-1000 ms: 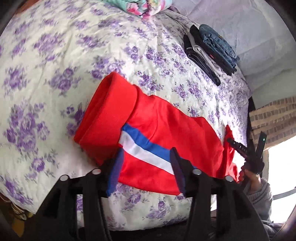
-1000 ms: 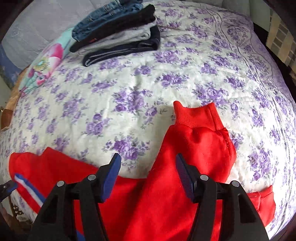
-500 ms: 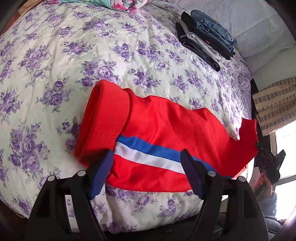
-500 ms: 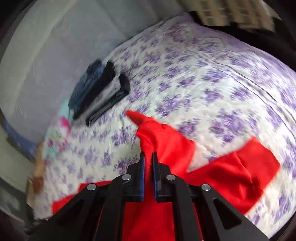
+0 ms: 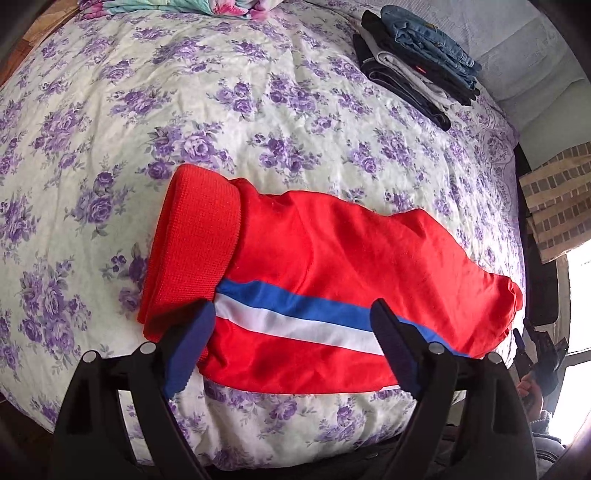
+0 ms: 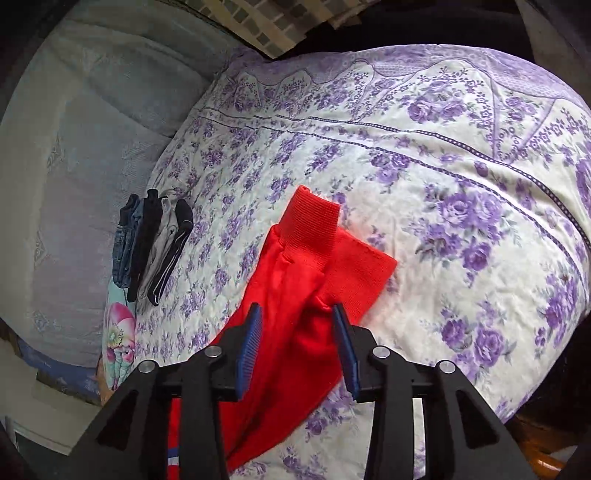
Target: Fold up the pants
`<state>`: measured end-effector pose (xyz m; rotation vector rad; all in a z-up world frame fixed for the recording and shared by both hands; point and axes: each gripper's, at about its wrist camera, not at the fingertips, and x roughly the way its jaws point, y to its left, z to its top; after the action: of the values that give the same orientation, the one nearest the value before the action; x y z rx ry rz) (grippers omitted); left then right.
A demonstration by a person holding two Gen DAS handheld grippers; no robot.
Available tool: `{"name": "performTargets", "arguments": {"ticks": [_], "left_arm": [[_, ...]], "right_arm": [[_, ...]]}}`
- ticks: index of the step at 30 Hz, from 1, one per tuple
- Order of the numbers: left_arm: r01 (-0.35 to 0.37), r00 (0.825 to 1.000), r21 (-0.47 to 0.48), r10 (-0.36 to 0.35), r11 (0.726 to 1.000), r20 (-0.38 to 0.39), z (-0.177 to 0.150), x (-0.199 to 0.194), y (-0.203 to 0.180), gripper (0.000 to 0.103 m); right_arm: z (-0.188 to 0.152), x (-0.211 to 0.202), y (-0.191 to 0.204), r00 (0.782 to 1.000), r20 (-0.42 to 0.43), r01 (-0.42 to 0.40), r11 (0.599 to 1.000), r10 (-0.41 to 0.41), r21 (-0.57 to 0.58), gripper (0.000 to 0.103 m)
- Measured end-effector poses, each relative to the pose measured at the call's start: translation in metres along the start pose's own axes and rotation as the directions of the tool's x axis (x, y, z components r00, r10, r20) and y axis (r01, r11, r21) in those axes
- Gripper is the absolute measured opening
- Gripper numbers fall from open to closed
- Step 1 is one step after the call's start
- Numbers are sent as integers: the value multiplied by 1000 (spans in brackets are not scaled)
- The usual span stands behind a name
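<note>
Presently, item one: red track pants (image 5: 317, 266), lying on the bed (image 5: 229, 103), folded lengthwise so the blue-and-white side stripe (image 5: 295, 317) faces up. The ribbed waistband (image 5: 195, 243) sits at the pants' left end, near the bed's front edge; the two ribbed cuffs (image 6: 317, 225) lie at the opposite end, one overlapping the other, presumably so the legs stack before a crosswise fold.

Item two: my left gripper (image 5: 291, 350), jaws wide, hovering just in front of the waistband end, nothing between them. I judge it is placed to take that end.

Item three: my right gripper (image 6: 299, 350), jaws parted, straddling the legs a little below the cuffs; red cloth lies under the gap, but neither pad looks pressed to it, so I hold nothing.

Item four: a stack of folded trousers (image 5: 417, 62), denim on top, well beyond the pants toward the bed's far side — likely the finished pile. A floral bundle (image 5: 192, 5) lies at the bed's far left corner.

Status, as I judge: lengthwise fold done, crosswise fold outstanding.
</note>
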<state>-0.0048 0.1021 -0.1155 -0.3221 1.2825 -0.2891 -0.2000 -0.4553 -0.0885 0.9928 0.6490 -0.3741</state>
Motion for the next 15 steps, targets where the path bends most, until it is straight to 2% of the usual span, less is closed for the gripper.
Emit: {"name": "performTargets", "arguments": {"ticks": [3,5,7,8,9,12,15], "left_arm": [[2,1000,-19,-1,1000,18,-3,-3,0,83],[7,999,-36,-5,999,32,-4,-6,1,83],[13,999,-54,-10,998,47,-6,-9,2,83],[14,999,-58,-11,998,53,-7,-10,2,83],[9,998,-58,-5,998,58,-8,-11,2,83],[-11,997,-60,15,998,70,-10,-14,4,83],[-16,997,-80,22,997,74,-11,-16,10,83]], "right_arm": [[7,24,0,996,-82,22,1000,-21,10,42],[5,34,0,995,-102,19,999,-16,27,42],[6,42,8,994,-112,-6,1000,6,-7,28],[6,45,14,993,-116,-19,999,15,-39,9],[7,43,18,994,-111,-28,998,22,-55,5],[14,19,24,994,-81,-84,995,79,-61,4],[8,-1,3,994,-90,-66,998,65,-8,4]]}}
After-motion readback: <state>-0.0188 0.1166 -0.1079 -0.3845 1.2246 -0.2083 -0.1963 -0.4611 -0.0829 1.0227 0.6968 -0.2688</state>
